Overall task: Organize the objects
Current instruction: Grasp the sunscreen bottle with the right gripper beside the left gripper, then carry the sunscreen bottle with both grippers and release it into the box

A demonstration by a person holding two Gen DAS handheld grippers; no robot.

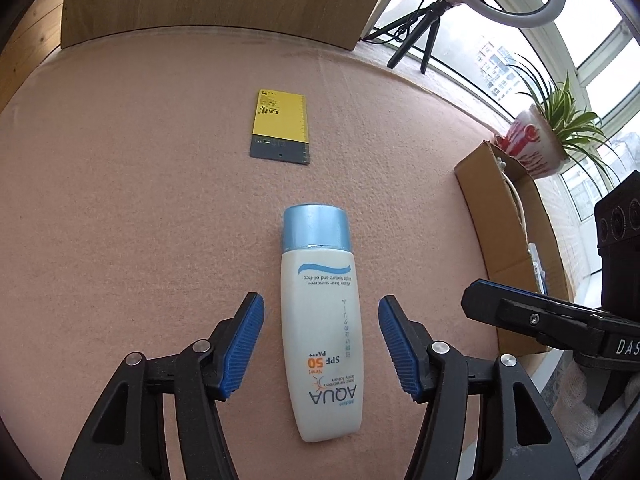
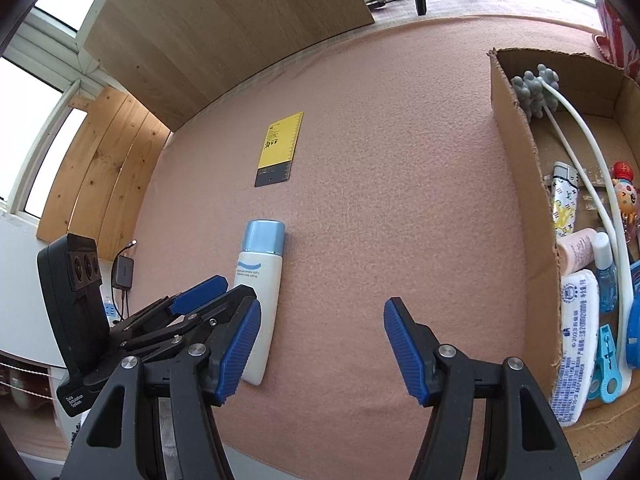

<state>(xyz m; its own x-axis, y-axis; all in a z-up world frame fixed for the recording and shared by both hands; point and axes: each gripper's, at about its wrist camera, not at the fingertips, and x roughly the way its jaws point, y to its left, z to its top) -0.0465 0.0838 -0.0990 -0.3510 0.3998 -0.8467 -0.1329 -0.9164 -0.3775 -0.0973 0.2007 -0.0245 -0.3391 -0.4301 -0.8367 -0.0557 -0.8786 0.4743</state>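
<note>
Straddling the white blue-capped sunscreen bottle (image 1: 320,320) on the pink felt table (image 1: 140,220): left claw (image 1: 321,348), jaws apart, untouched; right claw (image 2: 322,346) also apart, empty.

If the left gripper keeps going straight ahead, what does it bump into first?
Probably the sunscreen bottle: it already lies between the open left gripper fingers, cap pointing away. Farther along the same line sits the yellow card.

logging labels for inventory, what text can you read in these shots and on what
Sunscreen bottle: "AQUA", "SPF 50 PA+++", "New!", "Water base sunscreen. Light texture and oil-free".
Right tongs body: "DAS", cut off.
Left tongs body: "Data Collection System".
Yellow card, white packet: print unreadable.
</note>
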